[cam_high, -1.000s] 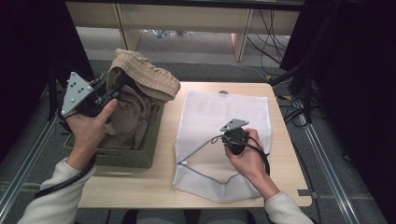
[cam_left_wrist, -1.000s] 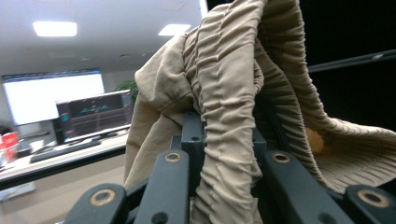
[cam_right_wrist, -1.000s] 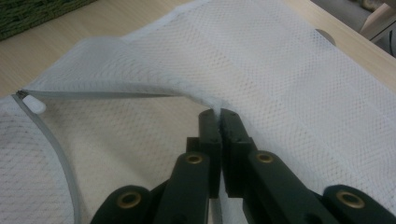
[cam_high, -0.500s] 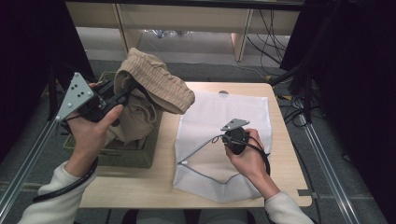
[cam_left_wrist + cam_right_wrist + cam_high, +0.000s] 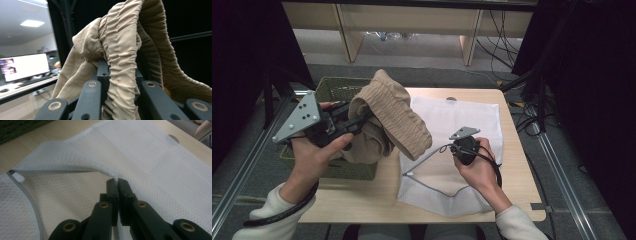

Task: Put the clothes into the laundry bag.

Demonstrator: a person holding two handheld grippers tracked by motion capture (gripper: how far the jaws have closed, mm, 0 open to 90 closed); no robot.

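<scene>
Left gripper: held up in the person's left hand, jaws clenched on a fold of the tan garment; in the left gripper view the gathered cloth runs straight down between the two black jaws.

Tan garment: a ribbed, elastic-gathered piece of cloth, bunched at the left gripper's tips and draping beyond and below them; its far lobe hangs out past the tips over the near edge of the mesh bag, its other end trails down behind the tips into the basket.

Basket: a green woven one, beneath and behind the left gripper, at the table's edge on that side.

Right gripper: held low in the person's right hand, jaws pressed together on the upper layer of the mesh bag; in the right gripper view a ridge of white netting rises to the tips.

Mesh bag: white, lying flat on the table under and ahead of the right gripper, its mouth lifted open beside the tips.

Zip: a grey line with a white pull, well off to the side of the right gripper's tips; it seems undone along this stretch, though the blur leaves that unsure.

Grey plate: on top of the left gripper, tilted.
</scene>
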